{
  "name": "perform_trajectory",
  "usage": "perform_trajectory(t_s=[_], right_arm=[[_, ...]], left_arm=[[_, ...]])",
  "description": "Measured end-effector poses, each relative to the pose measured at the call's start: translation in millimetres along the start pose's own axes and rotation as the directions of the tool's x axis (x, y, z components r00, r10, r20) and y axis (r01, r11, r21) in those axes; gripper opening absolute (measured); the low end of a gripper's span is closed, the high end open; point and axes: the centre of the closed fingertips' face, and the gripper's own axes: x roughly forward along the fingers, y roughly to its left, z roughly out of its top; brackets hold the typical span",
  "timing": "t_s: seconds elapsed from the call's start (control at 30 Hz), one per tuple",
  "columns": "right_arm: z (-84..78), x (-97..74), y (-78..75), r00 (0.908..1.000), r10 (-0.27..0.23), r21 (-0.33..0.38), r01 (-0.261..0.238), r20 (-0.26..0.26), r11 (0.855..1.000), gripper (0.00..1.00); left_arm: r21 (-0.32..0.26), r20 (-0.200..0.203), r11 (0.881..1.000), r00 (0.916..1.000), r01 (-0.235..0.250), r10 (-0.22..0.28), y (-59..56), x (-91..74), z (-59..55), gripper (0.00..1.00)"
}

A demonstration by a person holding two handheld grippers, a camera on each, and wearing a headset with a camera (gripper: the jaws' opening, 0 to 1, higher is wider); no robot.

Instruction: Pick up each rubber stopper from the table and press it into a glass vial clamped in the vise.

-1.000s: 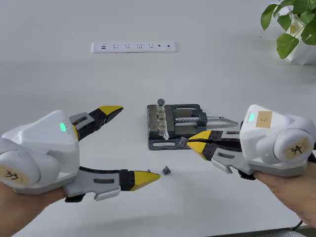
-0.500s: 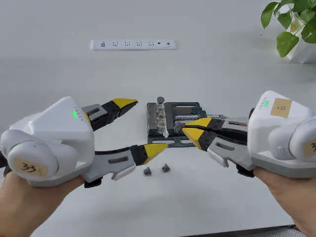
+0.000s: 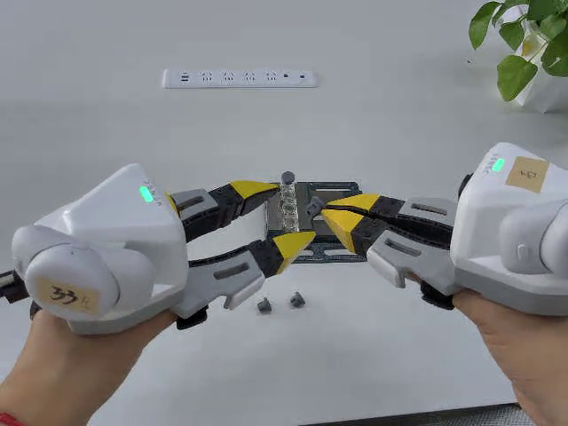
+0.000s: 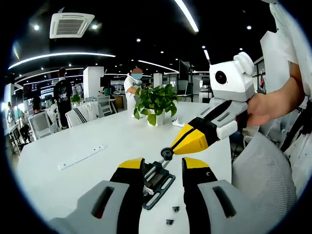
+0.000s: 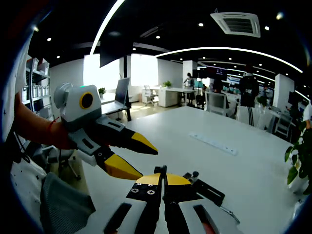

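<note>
Two grippers hang over the white table [image 3: 106,124], with a power strip [image 3: 240,79] way at the back. On the left, the left gripper [image 3: 291,211] is spread wide open. One yellow tip is just left of the far end of the vial row [image 3: 289,213] and the other sits over the near edge of the vise [image 3: 335,255]. In the left gripper view the vise shows right between the jaws.

Just in front of the vise, two loose stoppers [image 3: 264,306] lie close together on the table, below the lower left jaw. The vials stand clamped in a line in the vise, and the far vial [image 3: 287,180] already has a stopper in its mouth.

Coming in from the right, the right gripper [image 3: 319,209] has its jaws pinched tight on a small dark stopper [image 3: 313,205]. It holds that one just right of the vial row, above the vise. Can't tell if it's touching a vial or not.

Far right corner, there's a leafy plant [image 3: 524,44].
</note>
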Motion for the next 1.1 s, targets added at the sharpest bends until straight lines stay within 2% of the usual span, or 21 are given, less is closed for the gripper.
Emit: perform_trajectory(t_s=[0.6,0.87,1.1], right_arm=[[11.1,-1.0,5.0,0.9989,0.013,0.061,-0.015,0.044,0.998,0.0],[11.6,-1.6,4.7,0.9988,0.008,0.07,-0.011,0.047,0.998,0.0],[11.4,-2.1,7.1,0.9988,0.013,0.073,-0.017,0.046,0.997,0.0]], left_arm=[[-0.066,0.037,0.998,0.9992,0.019,-0.016,-2.1,5.1,6.2,0.1],[-0.072,0.045,0.997,0.9989,0.019,-0.016,-1.2,3.2,7.8,0.05],[-0.078,0.042,0.997,0.9988,0.027,-0.024,-3.4,3.3,7.2,0.05]])
